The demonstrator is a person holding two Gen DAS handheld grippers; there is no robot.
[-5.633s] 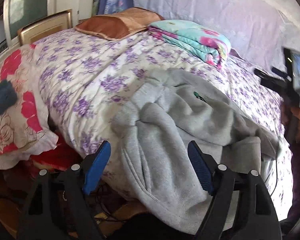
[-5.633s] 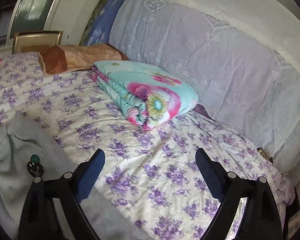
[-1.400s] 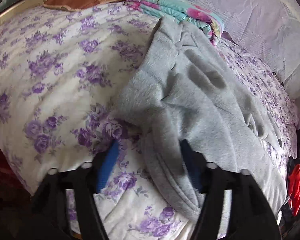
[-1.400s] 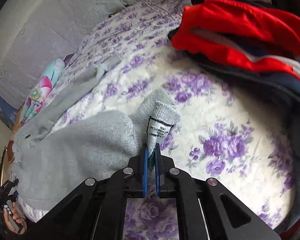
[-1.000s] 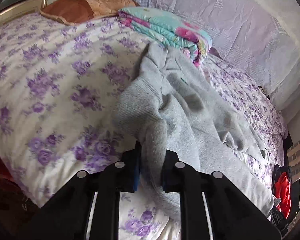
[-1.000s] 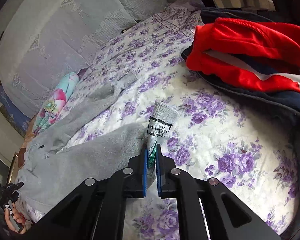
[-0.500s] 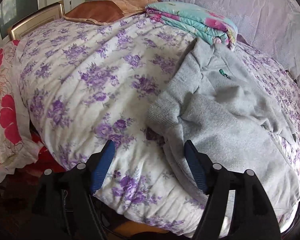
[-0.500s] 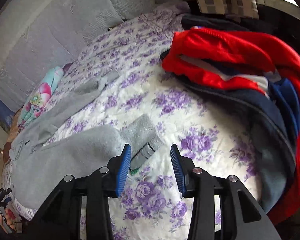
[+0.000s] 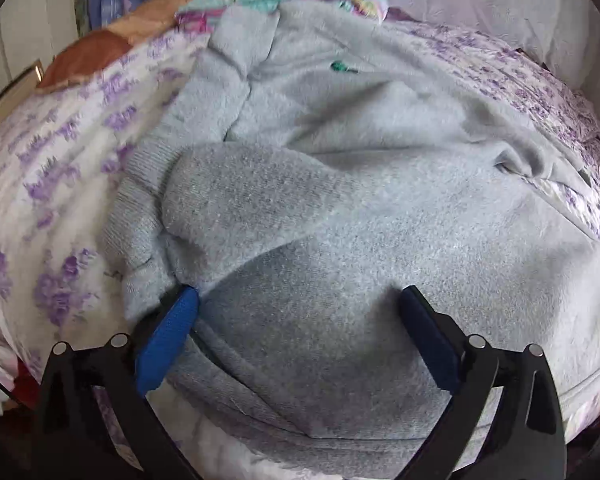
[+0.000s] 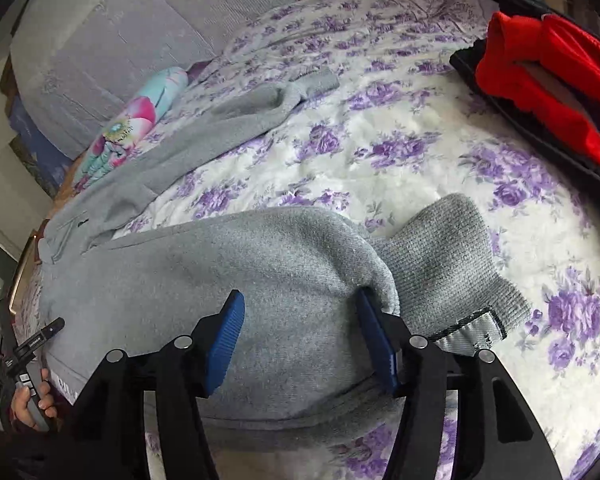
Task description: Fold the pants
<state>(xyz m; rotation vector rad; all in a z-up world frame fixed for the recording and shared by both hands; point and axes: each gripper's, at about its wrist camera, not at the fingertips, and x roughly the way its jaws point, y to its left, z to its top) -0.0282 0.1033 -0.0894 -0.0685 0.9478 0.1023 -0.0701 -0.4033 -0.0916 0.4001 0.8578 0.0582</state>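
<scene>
Left wrist view: the left gripper [image 9: 296, 308] is spread wide, released, low over the waist end of the grey pants [image 9: 340, 208] on the floral bed [image 9: 52, 184]

Right wrist view: the right gripper [image 10: 300, 312] gapes, empty, over one leg near its ribbed cuff [image 10: 448, 248]; red clothing [image 10: 548, 76] lies well apart

pants [image 9: 340, 208] — plain grey | bedspread [image 10: 400, 128] — white, purple flowers | folded quilt [image 10: 132, 120] — teal, pink floral | jacket [image 10: 548, 60] red
</scene>
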